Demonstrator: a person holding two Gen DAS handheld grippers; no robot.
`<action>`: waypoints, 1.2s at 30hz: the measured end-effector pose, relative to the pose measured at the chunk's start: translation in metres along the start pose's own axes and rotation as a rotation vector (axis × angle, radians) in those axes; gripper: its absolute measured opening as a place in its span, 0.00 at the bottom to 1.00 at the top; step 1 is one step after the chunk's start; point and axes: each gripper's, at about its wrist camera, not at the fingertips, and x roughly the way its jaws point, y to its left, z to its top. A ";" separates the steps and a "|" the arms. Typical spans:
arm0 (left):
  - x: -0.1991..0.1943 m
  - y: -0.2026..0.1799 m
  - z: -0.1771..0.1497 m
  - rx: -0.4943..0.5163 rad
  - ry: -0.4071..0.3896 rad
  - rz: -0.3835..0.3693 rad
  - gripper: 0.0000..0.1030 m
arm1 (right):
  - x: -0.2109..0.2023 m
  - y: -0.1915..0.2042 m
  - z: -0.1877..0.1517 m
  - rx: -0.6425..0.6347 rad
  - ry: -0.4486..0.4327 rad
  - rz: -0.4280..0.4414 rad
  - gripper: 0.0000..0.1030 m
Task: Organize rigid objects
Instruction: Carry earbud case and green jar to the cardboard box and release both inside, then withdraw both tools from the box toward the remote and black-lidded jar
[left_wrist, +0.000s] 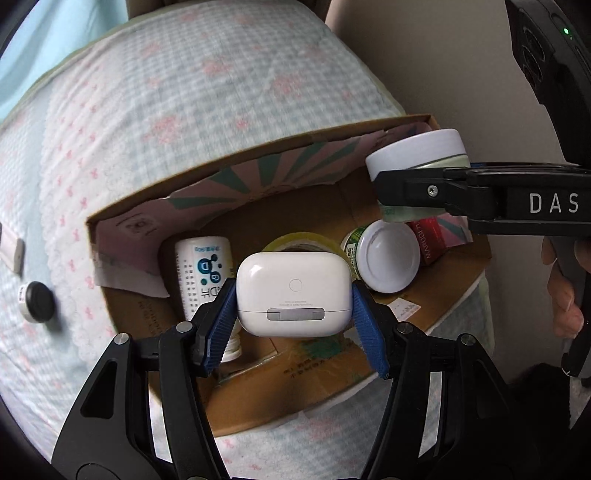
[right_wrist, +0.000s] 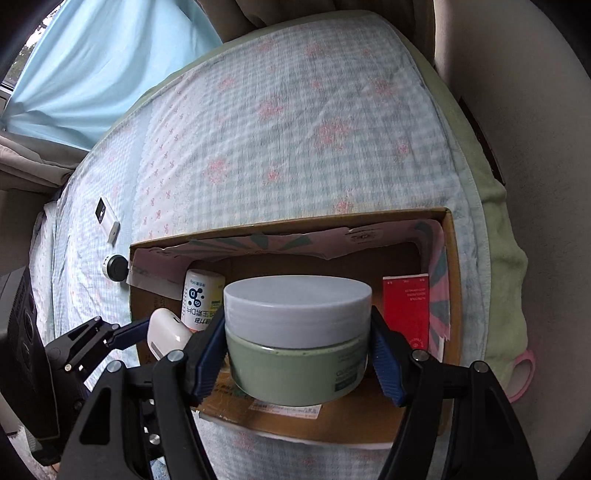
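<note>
My left gripper (left_wrist: 294, 301) is shut on a white earbud case (left_wrist: 293, 293), held above the open cardboard box (left_wrist: 229, 158). My right gripper (right_wrist: 297, 345) is shut on a green jar with a white lid (right_wrist: 297, 332), also over the box (right_wrist: 452, 280). In the left wrist view the jar (left_wrist: 417, 151) hangs at the box's right side in the other gripper. The right wrist view shows the earbud case (right_wrist: 166, 332) at lower left. Inside the box lie a white bottle (left_wrist: 201, 273), a tape roll (left_wrist: 303, 242), a white-lidded jar (left_wrist: 388, 256) and a red packet (left_wrist: 430, 240).
The box sits on a bed with a checked floral cover (right_wrist: 295, 129). On the cover left of the box lie a small black-capped item (right_wrist: 116, 267) and a white rectangular device (right_wrist: 107, 218). A person's hand (left_wrist: 563, 291) holds the right gripper. A wall runs along the right.
</note>
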 end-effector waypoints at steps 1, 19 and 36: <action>0.007 -0.001 0.001 0.001 0.011 0.001 0.55 | 0.007 -0.001 0.002 -0.008 0.002 -0.004 0.64; 0.012 0.003 -0.012 0.005 0.047 0.020 1.00 | 0.008 -0.014 0.006 0.013 -0.062 0.033 1.00; -0.057 0.008 -0.039 -0.014 -0.054 0.043 1.00 | -0.047 0.017 -0.024 -0.017 -0.146 -0.017 1.00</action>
